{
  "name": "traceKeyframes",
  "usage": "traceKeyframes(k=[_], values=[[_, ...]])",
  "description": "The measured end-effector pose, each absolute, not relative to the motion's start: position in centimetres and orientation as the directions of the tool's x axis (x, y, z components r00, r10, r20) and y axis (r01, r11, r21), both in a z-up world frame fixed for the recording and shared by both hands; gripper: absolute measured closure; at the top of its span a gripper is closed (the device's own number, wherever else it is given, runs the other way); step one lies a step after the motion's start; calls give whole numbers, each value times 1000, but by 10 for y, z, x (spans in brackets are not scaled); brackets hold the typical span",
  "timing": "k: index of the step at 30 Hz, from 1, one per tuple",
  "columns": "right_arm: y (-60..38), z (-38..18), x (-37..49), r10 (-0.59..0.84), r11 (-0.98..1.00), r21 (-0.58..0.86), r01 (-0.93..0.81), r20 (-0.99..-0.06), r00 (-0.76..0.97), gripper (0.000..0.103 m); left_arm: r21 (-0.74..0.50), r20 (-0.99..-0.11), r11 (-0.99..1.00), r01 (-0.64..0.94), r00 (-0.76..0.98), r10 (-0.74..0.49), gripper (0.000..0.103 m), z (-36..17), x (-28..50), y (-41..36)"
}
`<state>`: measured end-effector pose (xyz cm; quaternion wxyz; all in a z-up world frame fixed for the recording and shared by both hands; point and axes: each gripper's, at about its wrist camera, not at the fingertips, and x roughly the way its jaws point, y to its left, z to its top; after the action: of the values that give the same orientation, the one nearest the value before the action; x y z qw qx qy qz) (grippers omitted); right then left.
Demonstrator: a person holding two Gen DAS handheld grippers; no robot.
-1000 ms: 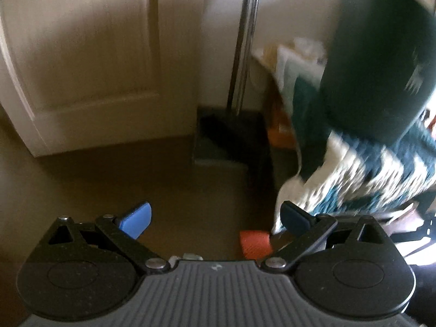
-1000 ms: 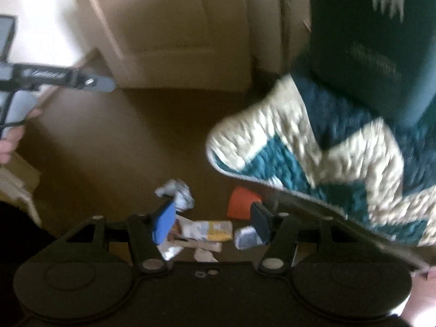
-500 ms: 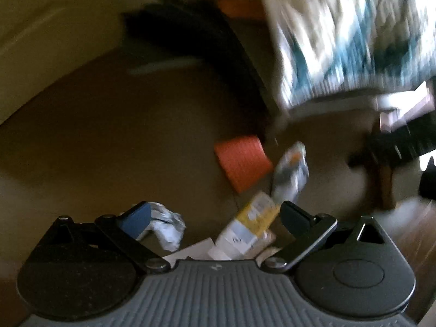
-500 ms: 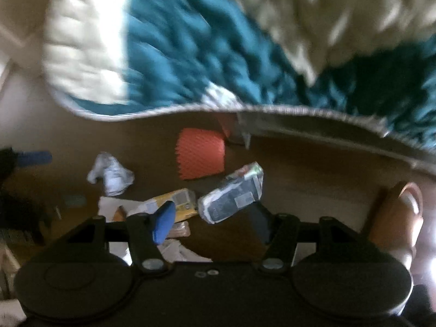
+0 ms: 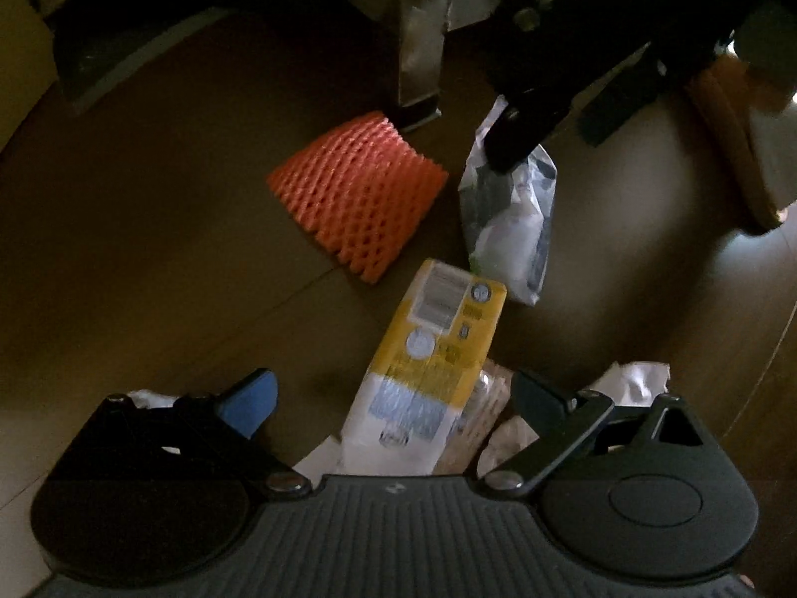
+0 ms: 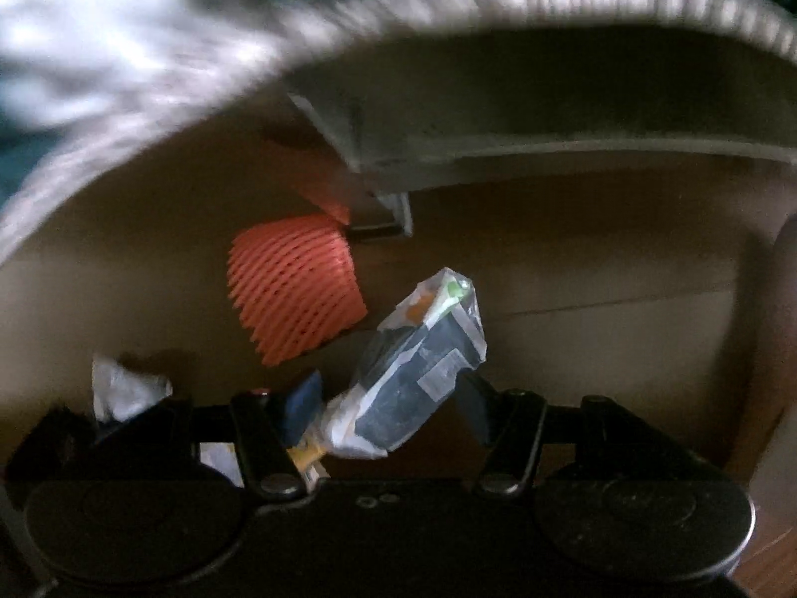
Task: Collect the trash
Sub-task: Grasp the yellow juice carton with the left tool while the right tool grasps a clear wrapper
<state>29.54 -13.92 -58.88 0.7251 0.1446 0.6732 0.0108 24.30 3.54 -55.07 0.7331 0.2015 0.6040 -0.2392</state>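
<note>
Crinkled wrapper (image 6: 423, 373) between right tongs (image 6: 388, 406)

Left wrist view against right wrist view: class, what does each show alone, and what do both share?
Left wrist only: the yellow-and-white packet between the open left tongs, and the right tongs from outside. Right wrist only: the quilt edge overhead. Both: the orange foam net, the clear wrapper between the open right tongs, and the brown floor.

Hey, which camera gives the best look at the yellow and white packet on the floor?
The left wrist view: the yellow and white packet lies nearly whole between that gripper's fingers, label showing. In the right wrist view only a yellow corner peeks from under the clear wrapper.
</note>
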Motion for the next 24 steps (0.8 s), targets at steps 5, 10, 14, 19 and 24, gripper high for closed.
traceKeyframes(k=[5,10,14,19,24], values=[[-137,-612,305,212,939,225,260,-974,76,49,-2,-986,805,593,134,-101,15,-567,250,28],[-137,-623,313,222,933,223,282,-974,37,80,-21,-988,815,579,111,-105,33,-577,253,27],[-142,-622,311,230,926,231,298,-972,37,100,-35,-989,825,565,99,-110,44,-577,253,27],[-152,-610,303,227,932,234,277,-972,60,102,-52,-987,841,539,100,-125,45,-569,252,33],[-158,-585,288,237,934,249,256,-968,78,102,-75,-984,860,505,104,-147,46,-553,256,49]])
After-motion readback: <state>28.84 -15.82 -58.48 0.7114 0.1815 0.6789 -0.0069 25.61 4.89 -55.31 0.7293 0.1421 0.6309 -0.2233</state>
